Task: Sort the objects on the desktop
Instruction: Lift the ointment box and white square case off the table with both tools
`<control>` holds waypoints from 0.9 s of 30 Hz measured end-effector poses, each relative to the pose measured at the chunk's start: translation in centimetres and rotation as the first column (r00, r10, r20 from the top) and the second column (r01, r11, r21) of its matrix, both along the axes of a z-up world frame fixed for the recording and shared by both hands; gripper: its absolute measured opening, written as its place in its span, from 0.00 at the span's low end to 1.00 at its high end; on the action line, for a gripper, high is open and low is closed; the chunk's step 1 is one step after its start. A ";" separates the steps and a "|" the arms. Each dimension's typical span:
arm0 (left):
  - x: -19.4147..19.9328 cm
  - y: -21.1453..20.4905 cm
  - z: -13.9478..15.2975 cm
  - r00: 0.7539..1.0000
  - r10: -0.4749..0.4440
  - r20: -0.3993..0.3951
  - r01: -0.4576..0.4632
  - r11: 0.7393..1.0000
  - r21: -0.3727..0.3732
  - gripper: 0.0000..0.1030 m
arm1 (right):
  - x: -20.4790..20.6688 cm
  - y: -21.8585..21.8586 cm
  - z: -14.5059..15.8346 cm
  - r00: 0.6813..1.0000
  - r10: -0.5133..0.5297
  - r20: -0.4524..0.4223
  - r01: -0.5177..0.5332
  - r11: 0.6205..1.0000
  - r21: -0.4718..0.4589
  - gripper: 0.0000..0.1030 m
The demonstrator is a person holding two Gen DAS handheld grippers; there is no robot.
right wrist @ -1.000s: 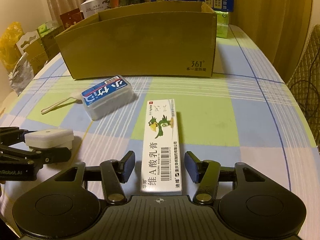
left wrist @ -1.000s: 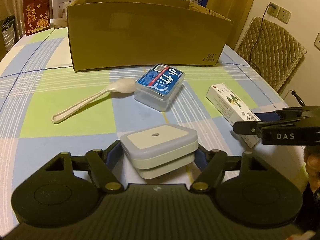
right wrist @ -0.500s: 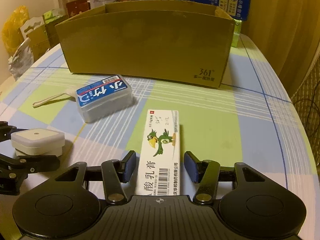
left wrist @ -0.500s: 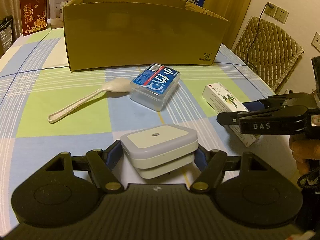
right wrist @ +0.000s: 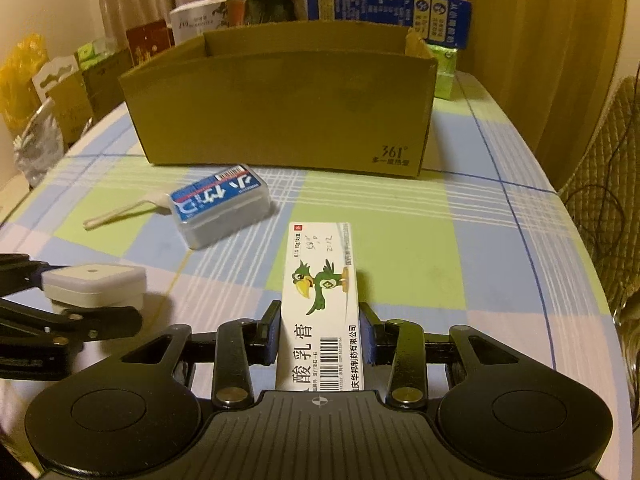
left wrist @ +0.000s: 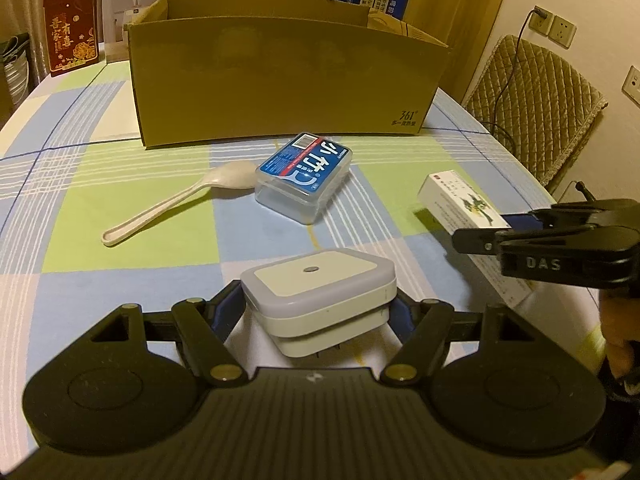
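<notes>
A: Cardboard box (left wrist: 280, 84) serves as the reference; it stands open-topped at the far side of the checked tablecloth (left wrist: 120, 216). What lies nearest its left front corner?

B: The cream spoon (left wrist: 176, 204), in front of that corner, with its bowl pointing toward the box. Just right of the bowl sits the clear blue-labelled case (left wrist: 306, 176), in front of the box's middle.

A: State of the left gripper (left wrist: 320, 312)?

B: Clamped on the white square device (left wrist: 316, 296), both fingers against its sides, well in front of the box. Whether the device touches the cloth cannot be told.

A: And the right gripper (right wrist: 322, 336)?

B: Closed on the ointment carton (right wrist: 320, 300), gripping its near half. The carton points lengthwise at the box, in front of its right half, with its far end raised off the cloth.
</notes>
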State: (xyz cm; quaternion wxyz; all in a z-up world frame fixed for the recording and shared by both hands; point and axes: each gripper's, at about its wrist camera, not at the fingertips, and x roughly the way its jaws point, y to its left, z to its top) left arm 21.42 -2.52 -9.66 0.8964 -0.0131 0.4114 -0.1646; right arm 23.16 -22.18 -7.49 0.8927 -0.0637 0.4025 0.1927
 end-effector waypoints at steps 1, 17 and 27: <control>-0.1 0.0 0.2 1.000 0.002 0.000 -0.002 1.000 0.000 0.67 | -0.3 -0.1 0.3 1.000 -0.004 -0.002 0.004 1.000 0.005 0.35; -3.3 0.0 4.1 0.999 0.046 0.014 -0.046 0.999 0.009 0.67 | -4.3 -0.8 4.5 0.999 -0.018 0.030 0.017 0.998 0.052 0.34; -5.3 0.0 6.6 0.998 0.054 0.041 -0.055 0.998 0.018 0.67 | -6.2 -1.0 7.0 0.998 -0.014 0.060 0.011 0.998 0.057 0.35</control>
